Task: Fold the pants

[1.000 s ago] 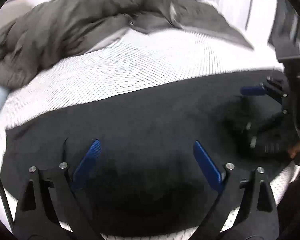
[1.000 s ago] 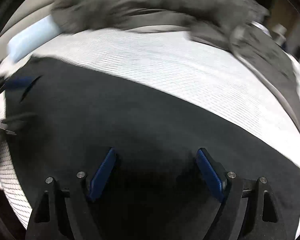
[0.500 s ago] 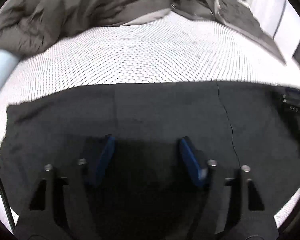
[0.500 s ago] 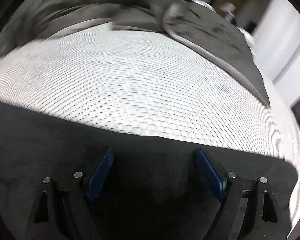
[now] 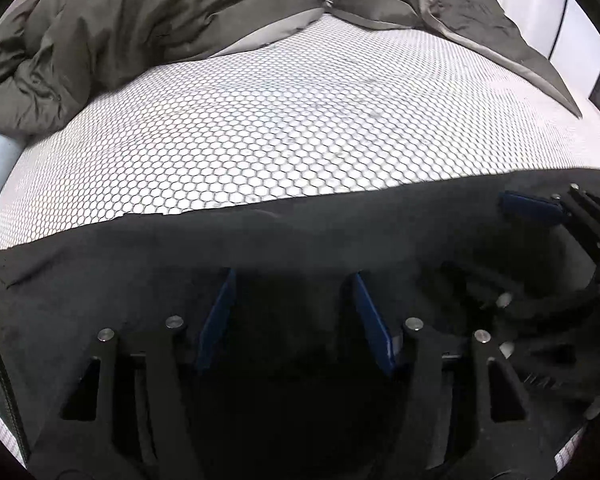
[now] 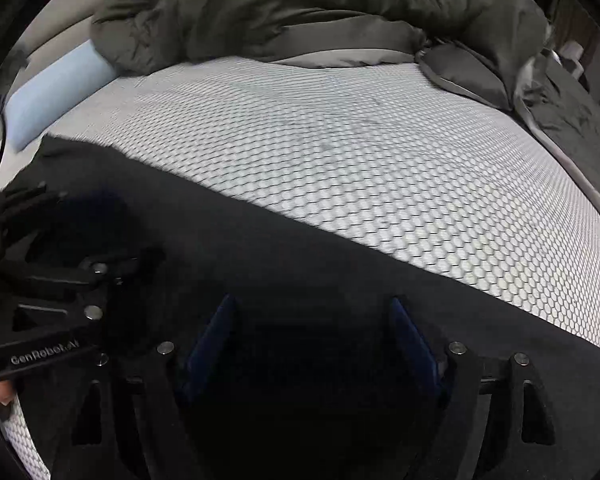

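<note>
The black pants (image 5: 148, 264) lie flat across the near part of the bed; they also show in the right wrist view (image 6: 320, 264). My left gripper (image 5: 294, 312) is open, its blue pads low over the cloth with nothing between them. My right gripper (image 6: 314, 340) is open too, just above the pants. The right gripper also shows at the right edge of the left wrist view (image 5: 548, 248). The left gripper shows at the left of the right wrist view (image 6: 52, 256). The two grippers are side by side over the same garment.
The white honeycomb-pattern mattress cover (image 5: 300, 120) stretches beyond the pants. A crumpled grey duvet (image 5: 140, 20) is piled at the far side and runs along the right. A light blue bolster (image 6: 56, 88) lies at the far left.
Both grippers have swung and come to rest side by side over the pants. The left gripper's pads have drawn closer together than a second ago but stay apart.
</note>
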`<act>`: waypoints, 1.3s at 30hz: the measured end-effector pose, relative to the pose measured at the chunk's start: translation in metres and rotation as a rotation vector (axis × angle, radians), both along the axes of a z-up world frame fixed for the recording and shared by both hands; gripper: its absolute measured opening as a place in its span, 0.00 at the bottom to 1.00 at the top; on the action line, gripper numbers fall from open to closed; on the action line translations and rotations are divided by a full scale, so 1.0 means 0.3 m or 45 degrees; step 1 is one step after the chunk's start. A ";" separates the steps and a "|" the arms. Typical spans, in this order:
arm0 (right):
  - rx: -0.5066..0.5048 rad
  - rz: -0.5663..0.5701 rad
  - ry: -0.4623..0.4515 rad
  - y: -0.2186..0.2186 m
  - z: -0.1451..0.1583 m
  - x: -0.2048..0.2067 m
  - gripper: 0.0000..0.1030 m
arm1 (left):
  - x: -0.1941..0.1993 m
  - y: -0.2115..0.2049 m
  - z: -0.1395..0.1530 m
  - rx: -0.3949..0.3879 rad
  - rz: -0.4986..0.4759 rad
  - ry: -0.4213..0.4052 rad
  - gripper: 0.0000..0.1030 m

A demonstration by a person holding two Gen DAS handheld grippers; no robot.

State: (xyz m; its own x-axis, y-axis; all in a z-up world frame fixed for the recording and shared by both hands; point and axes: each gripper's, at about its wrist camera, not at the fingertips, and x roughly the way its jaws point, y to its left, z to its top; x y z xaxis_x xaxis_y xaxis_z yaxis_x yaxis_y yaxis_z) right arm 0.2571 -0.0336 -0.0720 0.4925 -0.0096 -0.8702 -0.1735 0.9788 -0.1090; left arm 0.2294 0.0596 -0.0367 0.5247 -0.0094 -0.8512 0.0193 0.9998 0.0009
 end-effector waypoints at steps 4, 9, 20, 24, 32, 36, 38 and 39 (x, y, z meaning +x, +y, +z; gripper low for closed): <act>-0.205 -0.246 -0.065 -0.164 0.034 -0.008 0.77 | -0.003 0.099 0.011 0.005 0.122 -0.009 0.56; -0.184 -0.373 -0.079 -0.283 0.063 -0.025 0.77 | -0.023 0.237 0.030 -0.029 0.280 -0.019 0.56; -0.154 0.007 -0.019 -0.066 0.011 -0.125 0.76 | -0.106 0.443 0.003 -0.078 0.272 -0.055 0.21; -0.180 -0.027 -0.013 -0.135 0.029 -0.141 0.77 | -0.156 0.569 0.007 0.067 0.440 -0.066 0.10; -0.098 -0.025 -0.035 -0.205 0.071 -0.164 0.77 | -0.297 0.575 0.033 -0.187 0.325 -0.083 0.20; -0.084 0.017 -0.026 -0.167 0.073 -0.203 0.77 | -0.288 0.536 -0.006 -0.074 0.300 -0.056 0.22; -0.096 0.013 -0.015 -0.172 0.062 -0.205 0.77 | -0.307 0.582 0.006 -0.058 0.396 -0.077 0.19; -0.092 0.005 -0.011 -0.181 0.062 -0.206 0.77 | -0.312 0.595 0.006 -0.023 0.438 -0.087 0.16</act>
State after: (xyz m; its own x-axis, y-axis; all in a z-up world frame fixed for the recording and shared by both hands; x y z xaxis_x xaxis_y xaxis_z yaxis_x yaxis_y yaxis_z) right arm 0.1952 -0.0880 -0.0534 0.5002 -0.0699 -0.8631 -0.1763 0.9676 -0.1806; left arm 0.1358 0.2382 -0.0350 0.5556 0.1630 -0.8153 -0.3182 0.9476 -0.0274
